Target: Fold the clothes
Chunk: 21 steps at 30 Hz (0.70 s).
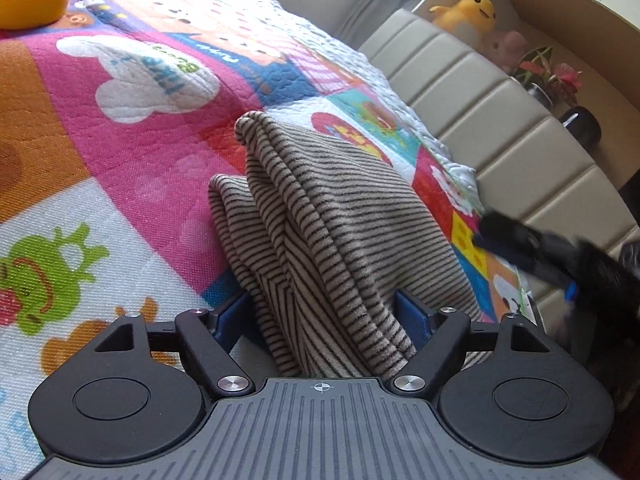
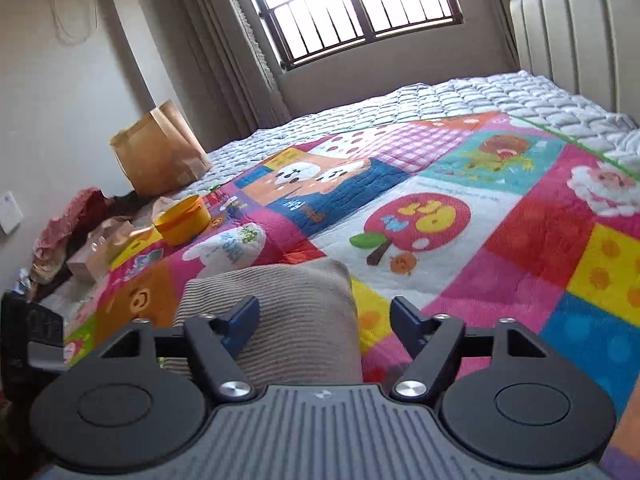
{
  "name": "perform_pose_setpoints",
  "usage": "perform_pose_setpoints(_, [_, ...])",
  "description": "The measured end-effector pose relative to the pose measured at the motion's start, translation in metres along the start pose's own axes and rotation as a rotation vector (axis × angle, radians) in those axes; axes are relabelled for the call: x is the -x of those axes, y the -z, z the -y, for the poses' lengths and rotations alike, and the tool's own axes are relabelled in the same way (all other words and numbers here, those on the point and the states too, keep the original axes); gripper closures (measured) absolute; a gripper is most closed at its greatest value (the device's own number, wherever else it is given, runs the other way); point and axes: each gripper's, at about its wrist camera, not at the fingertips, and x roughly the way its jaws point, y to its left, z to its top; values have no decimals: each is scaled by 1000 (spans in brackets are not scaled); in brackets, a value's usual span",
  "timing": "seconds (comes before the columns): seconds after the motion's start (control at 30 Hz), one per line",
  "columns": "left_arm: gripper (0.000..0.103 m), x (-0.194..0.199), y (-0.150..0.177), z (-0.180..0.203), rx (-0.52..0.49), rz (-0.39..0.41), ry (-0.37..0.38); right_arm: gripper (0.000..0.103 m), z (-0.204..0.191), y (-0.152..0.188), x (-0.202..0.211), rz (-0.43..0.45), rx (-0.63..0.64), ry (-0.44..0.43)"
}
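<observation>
A beige garment with thin dark stripes [image 1: 320,208] lies folded into a thick bundle on the colourful patchwork quilt [image 1: 140,160]. My left gripper [image 1: 320,314] stands wide open around the bundle's near end, and cloth spreads past its right finger. In the right wrist view the same garment [image 2: 288,300] lies under the left finger of my right gripper [image 2: 326,320], which is open, its right finger over bare quilt [image 2: 500,240]. The right gripper [image 1: 484,230] also shows blurred at the right edge of the left wrist view, beside the garment and apart from it.
An orange tub [image 2: 182,220] sits on the quilt's far side, with a brown paper bag [image 2: 160,152] and piled clutter [image 2: 80,232] beyond it. A padded headboard [image 1: 500,120] runs along the right, with plush toys [image 1: 468,16] and a plant [image 1: 552,76] behind it.
</observation>
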Motion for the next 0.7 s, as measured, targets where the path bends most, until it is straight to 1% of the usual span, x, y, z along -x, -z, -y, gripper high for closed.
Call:
perform_pose_setpoints(0.1, [21, 0, 1, -1, -7, -1, 1, 39, -11, -5, -42, -67, 132, 104])
perform_pose_setpoints(0.13, [21, 0, 1, -1, -9, -1, 2, 38, -9, -3, -57, -96, 145, 119])
perform_pose_setpoints(0.2, [21, -1, 1, -2, -13, -1, 3, 31, -4, 1, -70, -115, 113, 121])
perform_pose_setpoints(0.4, [20, 1, 3, -1, -32, 8, 5, 29, -4, 7, -53, -92, 131, 123])
perform_pose_setpoints(0.47, [21, 4, 3, 1, -35, 17, 3, 26, -6, 7, -48, -90, 143, 127])
perform_pose_setpoints(0.5, [23, 7, 2, 3, -43, 28, -1, 25, -8, 9, -46, -84, 165, 138])
perform_pose_setpoints(0.53, [28, 13, 0, 7, -63, 51, -7, 25, -10, 11, -45, -76, 191, 149])
perform_pose_setpoints(0.57, [30, 21, -3, 12, -91, 84, -13, 25, -13, 12, -43, -69, 212, 159])
perform_pose_setpoints(0.7, [38, 46, -29, 24, -122, 194, 74, 25, -25, 13, -35, -31, 269, 177])
